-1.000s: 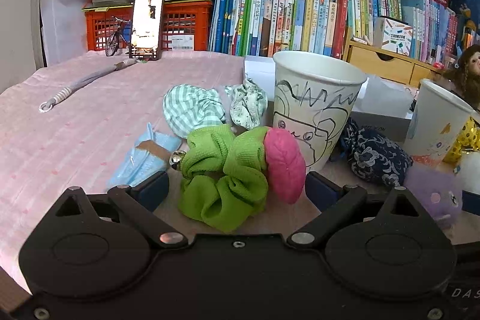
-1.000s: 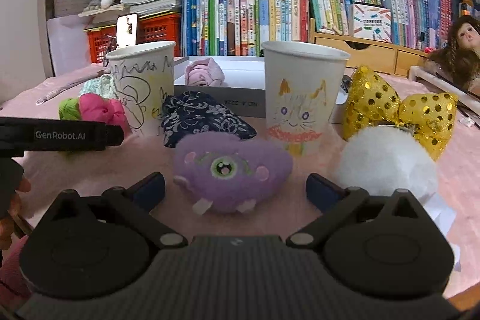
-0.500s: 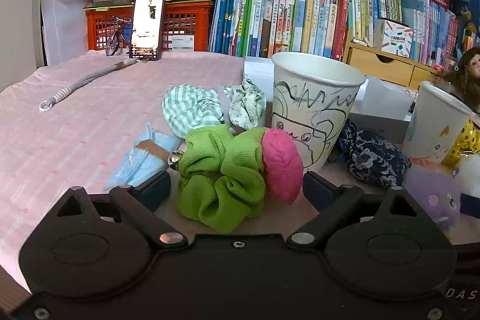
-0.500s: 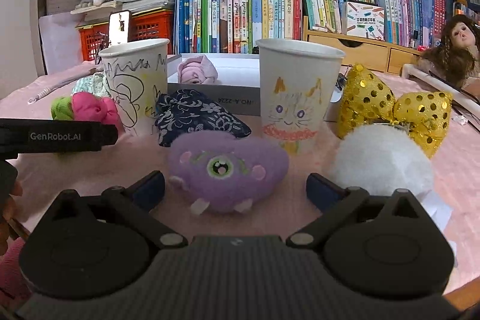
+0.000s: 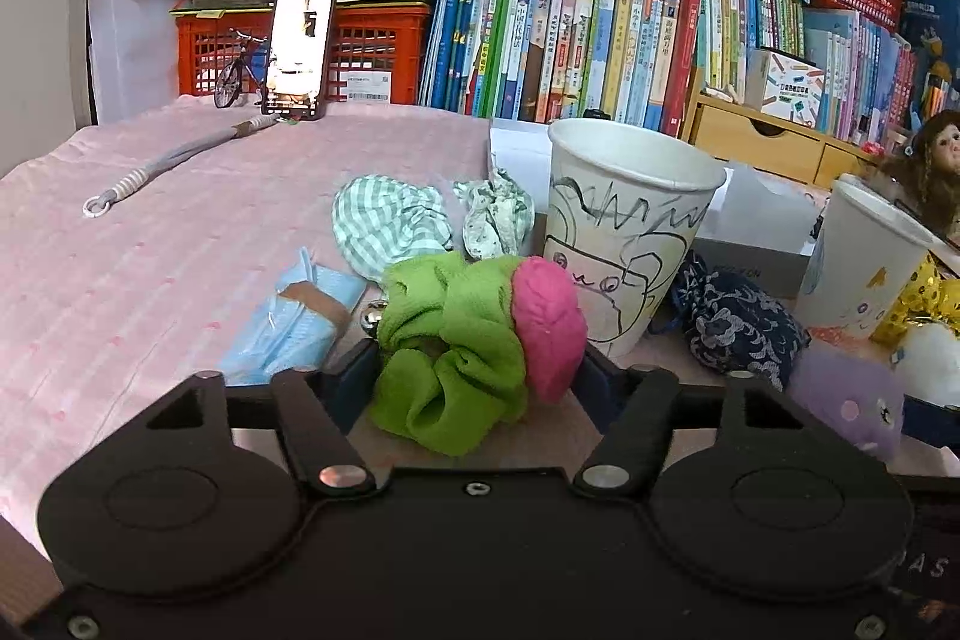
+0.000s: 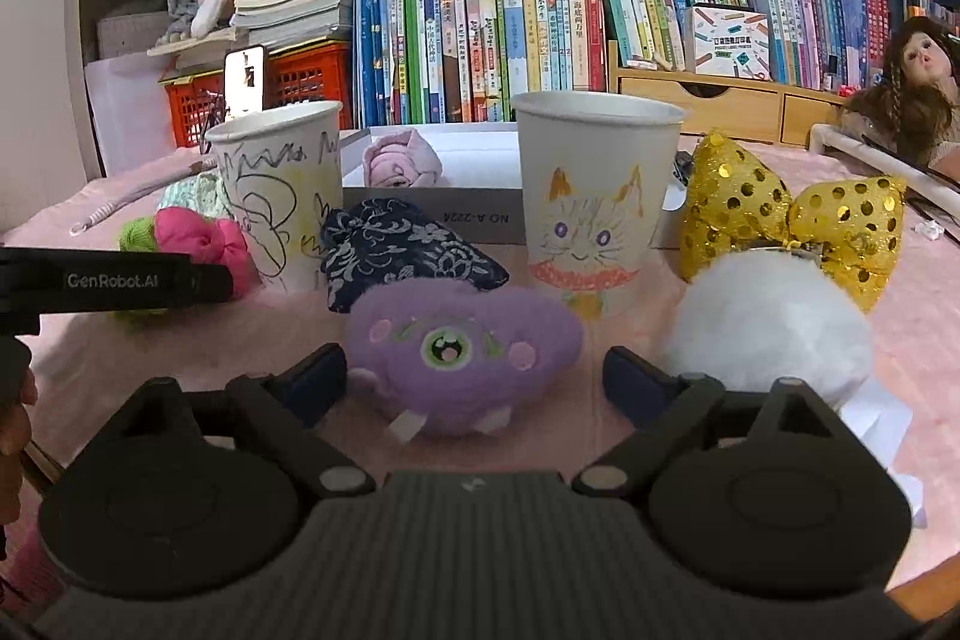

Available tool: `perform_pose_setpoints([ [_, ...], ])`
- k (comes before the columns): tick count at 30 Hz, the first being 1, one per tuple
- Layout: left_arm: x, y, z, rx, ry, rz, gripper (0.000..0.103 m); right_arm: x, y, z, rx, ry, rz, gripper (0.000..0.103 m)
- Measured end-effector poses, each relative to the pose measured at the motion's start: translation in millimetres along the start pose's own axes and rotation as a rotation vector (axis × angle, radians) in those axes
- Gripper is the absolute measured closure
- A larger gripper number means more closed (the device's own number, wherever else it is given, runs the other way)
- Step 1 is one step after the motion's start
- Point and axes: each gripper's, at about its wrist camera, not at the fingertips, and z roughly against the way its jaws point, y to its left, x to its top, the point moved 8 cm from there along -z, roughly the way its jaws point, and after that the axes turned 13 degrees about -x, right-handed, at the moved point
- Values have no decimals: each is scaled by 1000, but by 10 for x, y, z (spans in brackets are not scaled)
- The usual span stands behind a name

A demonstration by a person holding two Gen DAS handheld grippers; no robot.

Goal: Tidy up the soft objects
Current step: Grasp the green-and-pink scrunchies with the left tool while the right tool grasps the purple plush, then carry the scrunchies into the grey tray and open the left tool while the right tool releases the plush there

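Observation:
A green scrunchie [image 5: 450, 358] with a pink part [image 5: 549, 325] lies on the pink cloth in front of a doodled paper cup [image 5: 624, 226]. My left gripper [image 5: 480, 379] has narrowed onto it; its fingers touch both sides. A purple one-eyed plush [image 6: 462, 352] lies between the fingers of my right gripper [image 6: 474, 388], which is open and does not touch it. A cat-drawn paper cup [image 6: 591, 196] stands behind the plush. The scrunchie also shows in the right wrist view [image 6: 198, 238].
A checked green cloth [image 5: 390, 226], a blue face mask [image 5: 294, 328], a dark floral pouch [image 6: 402, 250], a white pompom [image 6: 768, 322] and a gold sequin bow [image 6: 786, 214] lie around. A white box [image 6: 456, 202] holds a pink cloth roll. Books stand behind.
The left gripper's fingers have closed inward until they press the green and pink scrunchie. The right gripper has edged slightly closer to the purple plush.

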Motion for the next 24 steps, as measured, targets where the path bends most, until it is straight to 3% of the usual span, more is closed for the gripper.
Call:
perform_pose_setpoints([
  [4,-5,-29,54,-4,-5,5,50,28,-18,27,15,-7,-10,26],
  [13,-65,-219,268,-21,-27,-40,53,25,15,115,32,-16,5,27],
  [24,-108,-652,506,-101,-46,-139,53,153,-53,313,37,-65,-2,27],
])
